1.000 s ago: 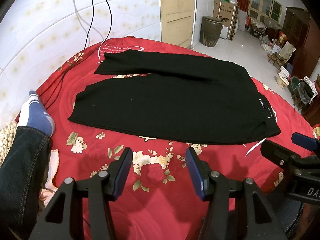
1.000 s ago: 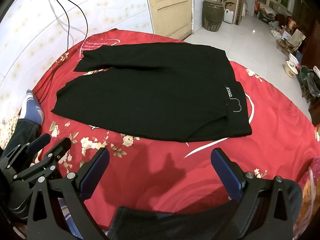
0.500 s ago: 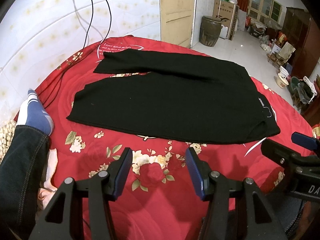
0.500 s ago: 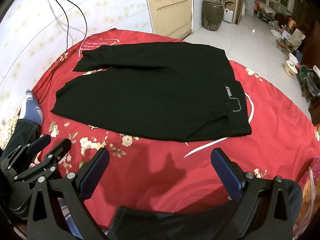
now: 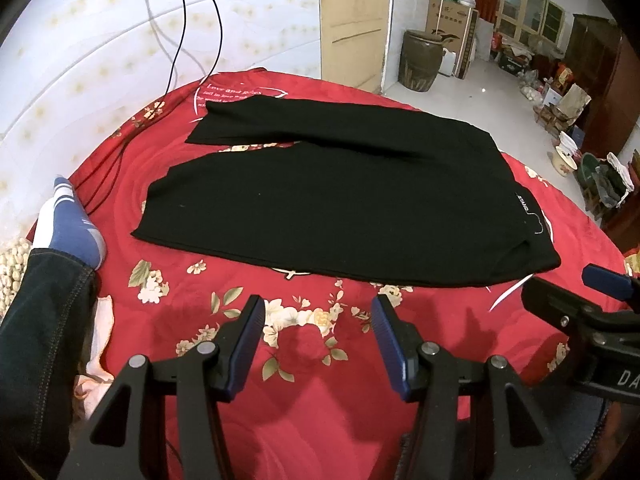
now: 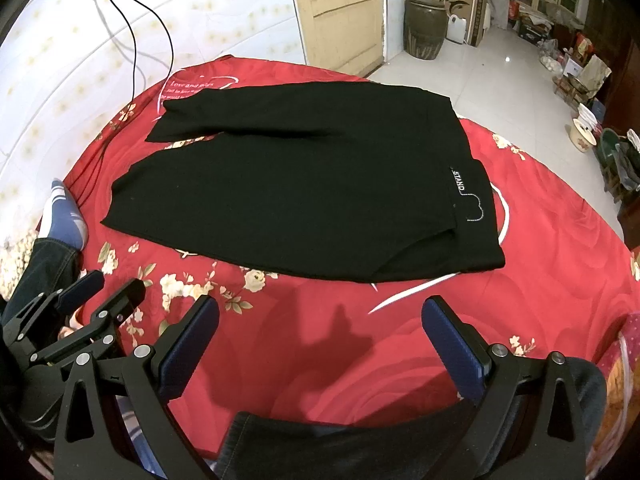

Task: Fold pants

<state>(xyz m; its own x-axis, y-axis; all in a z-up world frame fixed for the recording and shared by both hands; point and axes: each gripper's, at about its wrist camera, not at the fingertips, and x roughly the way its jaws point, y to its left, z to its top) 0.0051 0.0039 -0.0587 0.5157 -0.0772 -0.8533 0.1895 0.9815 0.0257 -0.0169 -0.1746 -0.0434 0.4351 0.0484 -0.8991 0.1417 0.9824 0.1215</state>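
Both tongs were gaping and empty: left gripper (image 5: 318, 334), right gripper (image 6: 320, 338), hovering just short of the pants (image 6: 296, 184). The pants lay flat on the red quilt (image 6: 540, 280), waistband to the right. Looked soft, light, floppy, probably knit, hard to tell. I'd pinch the near hem and waistband corner. A socked foot (image 5: 66, 222) sat left of the pants, cables (image 5: 120, 160) beyond.

Black gripper (image 5: 318, 334) frames, blue-padded jaws, silver screws; dark jeans (image 5: 36, 340), blue-white sock (image 5: 68, 224).
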